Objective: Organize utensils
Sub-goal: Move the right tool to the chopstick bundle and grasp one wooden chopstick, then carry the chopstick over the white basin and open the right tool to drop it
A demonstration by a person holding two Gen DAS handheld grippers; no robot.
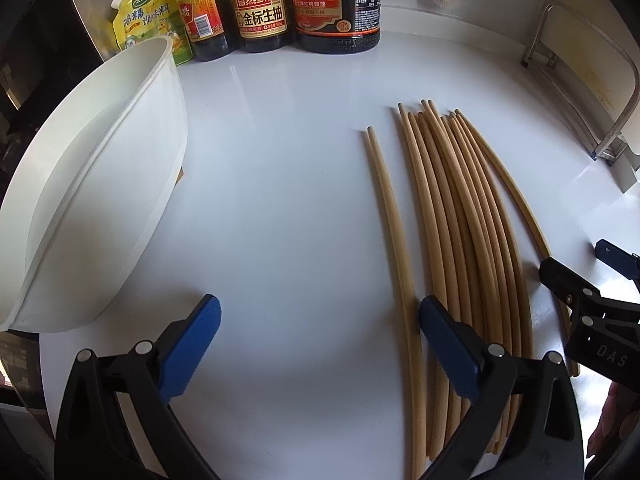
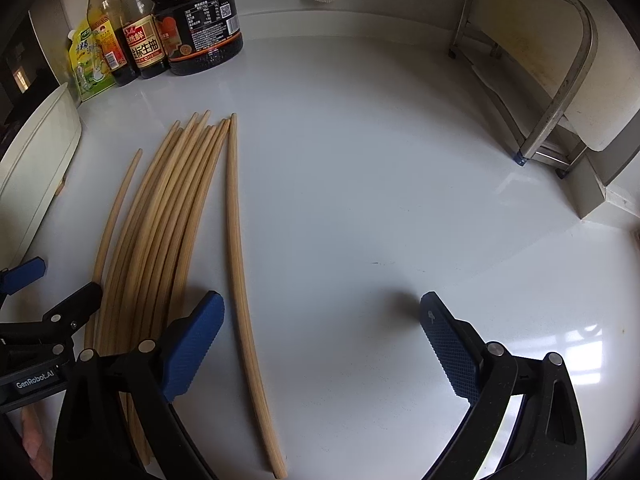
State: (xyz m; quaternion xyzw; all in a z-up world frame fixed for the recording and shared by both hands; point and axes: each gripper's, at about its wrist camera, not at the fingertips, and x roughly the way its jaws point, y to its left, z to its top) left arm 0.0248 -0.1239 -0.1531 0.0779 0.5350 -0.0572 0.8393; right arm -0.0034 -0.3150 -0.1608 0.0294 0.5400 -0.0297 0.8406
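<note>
Near ends of the bundled tan wooden chopsticks (image 1: 460, 216) hidden behind the left gripper's blue-padded fingers (image 1: 448, 352); dark sauce bottles' (image 1: 260, 4) tops cropped.

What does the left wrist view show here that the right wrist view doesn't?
Only the left wrist view shows the inside of the white container, which looks empty. Only the right wrist view shows the whole steel rack and the bare counter on the right. Both show the chopstick bundle, one stray chopstick on each side of it, the sauce bottles, and both hand-held grippers open: left, right.
</note>
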